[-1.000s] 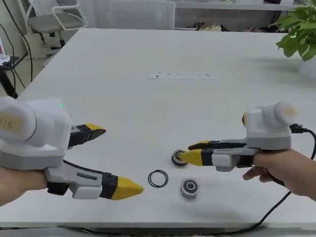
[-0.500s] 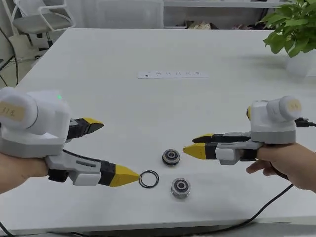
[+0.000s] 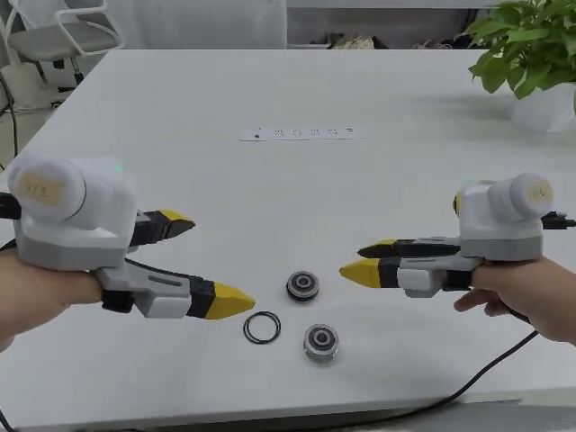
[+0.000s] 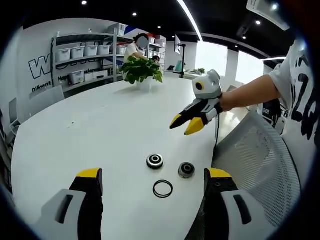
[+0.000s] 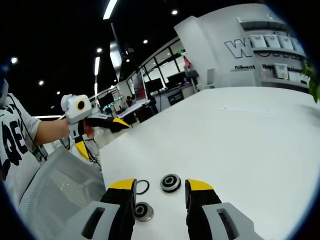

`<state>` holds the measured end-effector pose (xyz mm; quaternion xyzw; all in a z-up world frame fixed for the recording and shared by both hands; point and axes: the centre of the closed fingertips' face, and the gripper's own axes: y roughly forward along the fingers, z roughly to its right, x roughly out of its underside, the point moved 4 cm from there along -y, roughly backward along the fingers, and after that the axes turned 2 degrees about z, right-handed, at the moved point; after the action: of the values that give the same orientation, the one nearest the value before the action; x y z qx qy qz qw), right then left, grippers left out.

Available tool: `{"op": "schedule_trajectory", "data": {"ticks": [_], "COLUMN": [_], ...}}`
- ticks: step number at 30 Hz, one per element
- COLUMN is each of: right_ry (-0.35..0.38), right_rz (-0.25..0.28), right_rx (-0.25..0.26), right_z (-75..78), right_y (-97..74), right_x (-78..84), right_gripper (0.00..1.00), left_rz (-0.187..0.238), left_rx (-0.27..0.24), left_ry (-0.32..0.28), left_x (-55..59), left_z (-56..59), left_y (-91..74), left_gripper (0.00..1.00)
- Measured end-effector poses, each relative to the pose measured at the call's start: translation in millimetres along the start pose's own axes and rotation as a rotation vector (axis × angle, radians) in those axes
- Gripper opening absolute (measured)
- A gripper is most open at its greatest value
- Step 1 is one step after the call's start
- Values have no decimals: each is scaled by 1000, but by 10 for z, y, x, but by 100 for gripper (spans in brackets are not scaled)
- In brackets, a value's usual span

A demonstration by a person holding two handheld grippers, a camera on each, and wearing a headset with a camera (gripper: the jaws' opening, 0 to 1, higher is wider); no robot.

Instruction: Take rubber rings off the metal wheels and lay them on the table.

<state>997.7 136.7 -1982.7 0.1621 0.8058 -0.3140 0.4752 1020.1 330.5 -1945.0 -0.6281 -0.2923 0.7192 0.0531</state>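
Observation:
Two small metal wheels lie near the table's front edge. The far wheel (image 3: 302,285) (image 4: 155,161) (image 5: 171,182) has a dark outer rim. The near wheel (image 3: 321,341) (image 4: 186,169) (image 5: 143,211) looks silver outside. A loose black rubber ring (image 3: 262,328) (image 4: 163,188) (image 5: 142,186) lies flat just left of them. My left gripper (image 3: 211,261) (image 4: 153,174) (image 5: 102,137) hovers open to the left of the ring, holding nothing. To the right of the far wheel, my right gripper (image 3: 357,261) (image 5: 160,185) (image 4: 187,122) is open and apart from it.
A flat white strip (image 3: 303,133) lies at mid-table. A potted plant (image 3: 526,54) stands at the back right and a chair (image 3: 63,31) at the back left. A black cable (image 3: 486,387) trails from the right gripper over the white table's front edge (image 3: 297,416).
My right gripper has drawn back to the right, off the far wheel it was touching. The left gripper's lower tip has risen slightly beside the ring. Wheels and ring have stayed put.

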Motion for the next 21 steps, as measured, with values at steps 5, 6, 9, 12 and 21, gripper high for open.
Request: {"op": "schedule_trajectory", "data": {"ticks": [5,6,9,12,21], "right_ry": [-11,-12,-20,-23,-46], "right_rz": [-7,-9,-11,-12,-42], "right_rx": [12,14,19,22,30], "right_z": [41,46,68,86,129], "right_y": [-9,-8,-3,7,54], "right_x": [36,43,60,75,192], "right_gripper": [37,37,37,37,37], "left_rz": [-12,-15,-21,-28,-40], "left_rx": [4,6,9,18,41], "left_ry": [0,0,2,0,-25], "left_x": [21,25,26,33,78], "left_z": [-19,-21,-41,-47,-67], "left_y": [77,90,135,187,316], "left_gripper": [78,77,76,74,69]}}
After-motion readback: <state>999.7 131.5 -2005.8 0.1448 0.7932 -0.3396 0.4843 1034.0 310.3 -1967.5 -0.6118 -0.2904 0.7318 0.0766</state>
